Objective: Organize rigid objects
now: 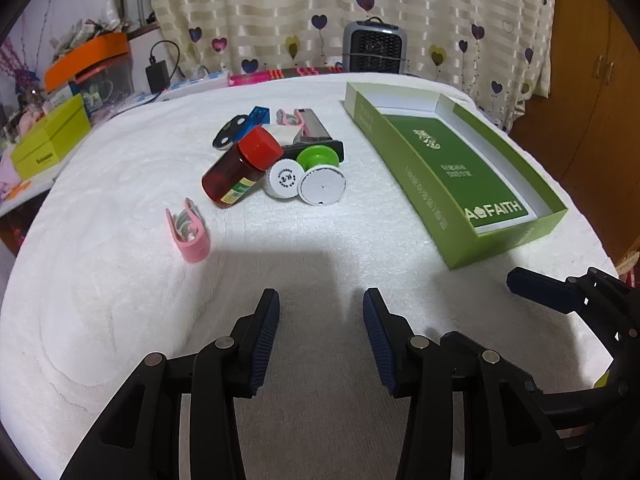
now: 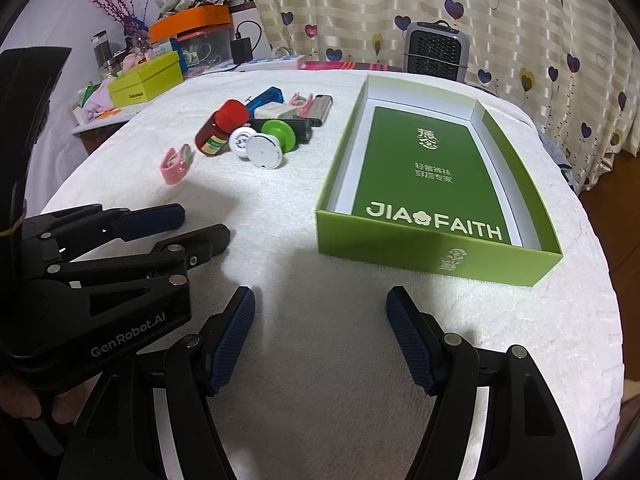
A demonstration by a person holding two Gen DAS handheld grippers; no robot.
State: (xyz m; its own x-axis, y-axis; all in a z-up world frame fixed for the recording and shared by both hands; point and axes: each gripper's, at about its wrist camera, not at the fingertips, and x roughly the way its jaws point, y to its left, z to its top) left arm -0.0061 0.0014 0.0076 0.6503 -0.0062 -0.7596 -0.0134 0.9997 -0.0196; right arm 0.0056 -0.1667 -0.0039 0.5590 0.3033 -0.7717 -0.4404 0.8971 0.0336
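A green box [image 2: 436, 256] with white lining, a red-capped brown bottle [image 1: 236, 172], a pink clip [image 1: 188, 230], a white towel [image 1: 280, 260].

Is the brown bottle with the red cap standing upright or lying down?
Lying down. The brown bottle rests on its side on the white cloth, its red cap pointing toward the pile of small things.

A left gripper [image 1: 320, 300] hovers with its jaws apart above a white towel-covered table [image 1: 120, 320], nothing between them. At the centre lies a cluster of small items: a brown bottle with a red cap [image 1: 240, 166] on its side, two white caps [image 1: 304, 182] and a green knob [image 1: 314, 158]. A pink clip [image 1: 188, 230] lies apart to the near left. An open green box [image 1: 460, 160] sits to the right.
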